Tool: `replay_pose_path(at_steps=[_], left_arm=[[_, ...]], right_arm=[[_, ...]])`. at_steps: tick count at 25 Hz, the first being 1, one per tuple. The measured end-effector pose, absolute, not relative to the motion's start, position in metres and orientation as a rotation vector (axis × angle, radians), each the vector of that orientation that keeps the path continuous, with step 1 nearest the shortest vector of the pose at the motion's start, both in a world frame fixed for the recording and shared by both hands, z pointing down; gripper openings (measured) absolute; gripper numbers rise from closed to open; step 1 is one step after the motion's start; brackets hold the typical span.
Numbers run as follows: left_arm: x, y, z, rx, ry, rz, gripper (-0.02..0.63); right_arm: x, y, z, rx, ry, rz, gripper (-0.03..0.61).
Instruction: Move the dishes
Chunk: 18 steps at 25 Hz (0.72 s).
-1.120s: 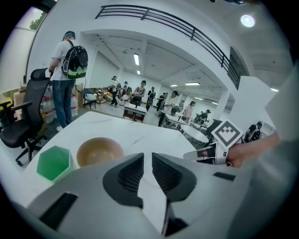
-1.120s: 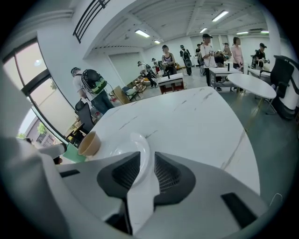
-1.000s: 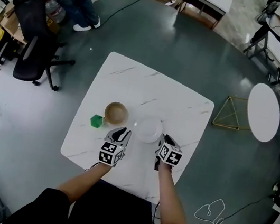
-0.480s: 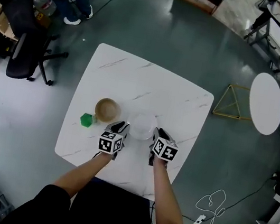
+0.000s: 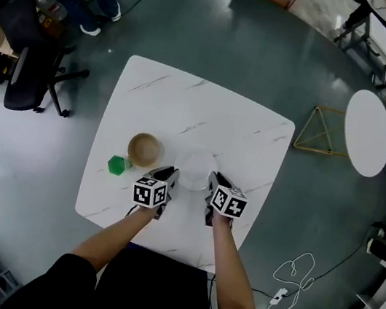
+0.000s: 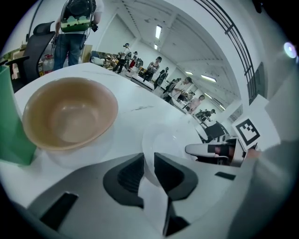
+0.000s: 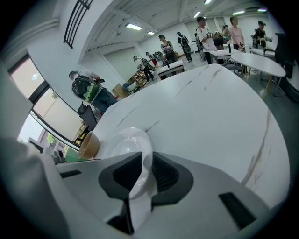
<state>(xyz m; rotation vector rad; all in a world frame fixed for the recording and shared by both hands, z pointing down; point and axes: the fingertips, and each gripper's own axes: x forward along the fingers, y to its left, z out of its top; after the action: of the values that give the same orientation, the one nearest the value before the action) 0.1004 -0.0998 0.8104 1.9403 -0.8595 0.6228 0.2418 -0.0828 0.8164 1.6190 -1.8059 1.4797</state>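
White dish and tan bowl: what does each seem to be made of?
The white dish is glossy white, with a thin rim and soft highlights. It looks like glazed ceramic or melamine; the views cannot settle which. The tan bowl is matte, even beige, with no visible grain or shine, so it is likely plastic or a fibre composite, possibly wood.

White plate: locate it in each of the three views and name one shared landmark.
Head view: white plate at picture centre, right of the tan bowl.
Left gripper view: white plate lower centre, rim between the jaws; tan bowl upper left.
Right gripper view: white plate lower left, rim between the jaws; tan bowl far left.
Shared landmark: the tan bowl.
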Motion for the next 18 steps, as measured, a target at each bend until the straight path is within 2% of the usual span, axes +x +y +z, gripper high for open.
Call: replay_pose_path(at_steps=[2,10,18], left_arm=[[0.099,-0.095,0.811,1.928,-0.854,0.647,0.069],[0.085,-0.076,0.805,1.938,-0.842,0.716,0.069],[0.038,-0.043,0.793,1.893,-0.854,0.699,0.069]], right_arm=[[0.241,-0.079,0.816,1.611,-1.793,1.467,0.080],[0.228,-0.073,0.808,1.615,-1.760,1.432,0.077],[0.183,-0.053,0.800,1.596,-1.755,1.472,0.075]])
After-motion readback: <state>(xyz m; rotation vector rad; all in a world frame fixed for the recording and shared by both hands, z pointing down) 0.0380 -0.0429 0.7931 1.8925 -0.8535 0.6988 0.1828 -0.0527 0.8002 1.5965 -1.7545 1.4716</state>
